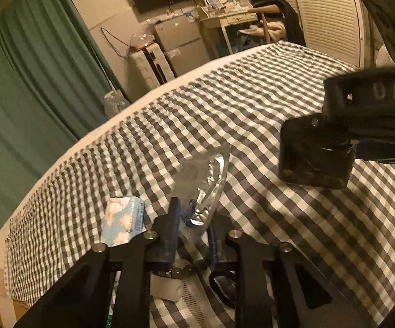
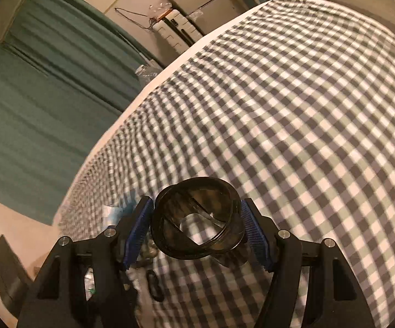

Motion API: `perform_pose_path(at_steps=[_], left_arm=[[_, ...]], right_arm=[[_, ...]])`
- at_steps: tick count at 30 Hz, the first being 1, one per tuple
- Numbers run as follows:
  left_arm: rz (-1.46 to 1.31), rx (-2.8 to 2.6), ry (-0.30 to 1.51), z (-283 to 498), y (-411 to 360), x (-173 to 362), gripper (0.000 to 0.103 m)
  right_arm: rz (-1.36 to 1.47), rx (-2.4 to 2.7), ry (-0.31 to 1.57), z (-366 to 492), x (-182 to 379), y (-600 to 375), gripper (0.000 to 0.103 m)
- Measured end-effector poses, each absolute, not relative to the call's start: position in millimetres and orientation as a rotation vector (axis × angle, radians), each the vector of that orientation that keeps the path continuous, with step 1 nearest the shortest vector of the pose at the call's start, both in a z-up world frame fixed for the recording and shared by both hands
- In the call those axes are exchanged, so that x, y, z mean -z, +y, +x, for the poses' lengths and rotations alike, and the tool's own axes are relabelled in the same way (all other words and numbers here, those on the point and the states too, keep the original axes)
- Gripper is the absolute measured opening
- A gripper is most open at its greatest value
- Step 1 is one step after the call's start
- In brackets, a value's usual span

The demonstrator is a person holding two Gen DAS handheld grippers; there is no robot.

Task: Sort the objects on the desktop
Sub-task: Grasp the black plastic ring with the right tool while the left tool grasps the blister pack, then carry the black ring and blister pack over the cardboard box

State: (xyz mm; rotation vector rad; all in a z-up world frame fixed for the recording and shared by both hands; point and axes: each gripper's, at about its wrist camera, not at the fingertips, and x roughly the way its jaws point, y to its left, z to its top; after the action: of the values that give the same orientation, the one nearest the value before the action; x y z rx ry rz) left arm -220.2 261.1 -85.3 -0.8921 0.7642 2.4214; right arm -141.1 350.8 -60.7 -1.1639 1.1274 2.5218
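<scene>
Right claw (image 2: 197, 227): its blue-padded fingers (image 2: 140, 227) stand on either side of a dark glass jar (image 2: 197, 224). They seem to press its wall, and the jar hangs above the cloth in the left wrist view, so I judge it pinched and carried.
Why held so: gripping across the body just below the rim keeps the mouth up and the jar level, so that it can be set down elsewhere on the surface.
Dark glass jar (image 1: 316, 158): smoky, see-through, with a wide round open mouth and a thick rim. The check pattern shows through its base. Small brownish bits seem to lie at the bottom, but I cannot tell what they are.
Left claw (image 1: 193, 218): its fingers are drawn close together on the lower end of a crinkled silver foil packet (image 1: 205, 183), which stands up from between them, so it reads as pinched and lifted.
Why held so: taking one end lets the limp packet hang free of the other things.
Foil packet: shiny, creased, partly clear plastic.
Tissue pack (image 1: 123, 220): pale blue with white flowers, resting on the cloth just left of the left claw.
Surface: a grey-and-white checked cloth (image 2: 306, 109), which carries everything. Whether a counter or a bed lies beneath is unclear.
Beneath the left claw: a comb-like item (image 1: 194, 298), partly hidden.
Task state: sorting looks to be mid-way, with both claws loaded.
</scene>
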Motion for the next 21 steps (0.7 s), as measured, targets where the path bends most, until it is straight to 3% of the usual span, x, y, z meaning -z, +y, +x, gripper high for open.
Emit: perform_pose_path(at_steps=[3,8,16,21], left_arm=[[-0.937,-2.432,0.618,-221.3,247.9,73.1,0.009],[-1.013,-2.451,0.355,-212.9,182.9,49.1,0.008],[-0.996,-2.510,0.186,-178.5,103.9,3.0,0.008],[-0.980,-2.538,0.190,-157.1,63.9,-18.6,0.008]], right_arm=[[-1.162,-2.523,1.133,-137.0,60.8,353.3,0.065],[-1.185,-2.541,1.072,-124.6,53.4,345.9,0.065],[-1.211,-2.613,0.962,-91.6,26.8,306.0,0.066],[-1.241,-2.721,0.786,-64.8,-0.6,258.3,0.066]])
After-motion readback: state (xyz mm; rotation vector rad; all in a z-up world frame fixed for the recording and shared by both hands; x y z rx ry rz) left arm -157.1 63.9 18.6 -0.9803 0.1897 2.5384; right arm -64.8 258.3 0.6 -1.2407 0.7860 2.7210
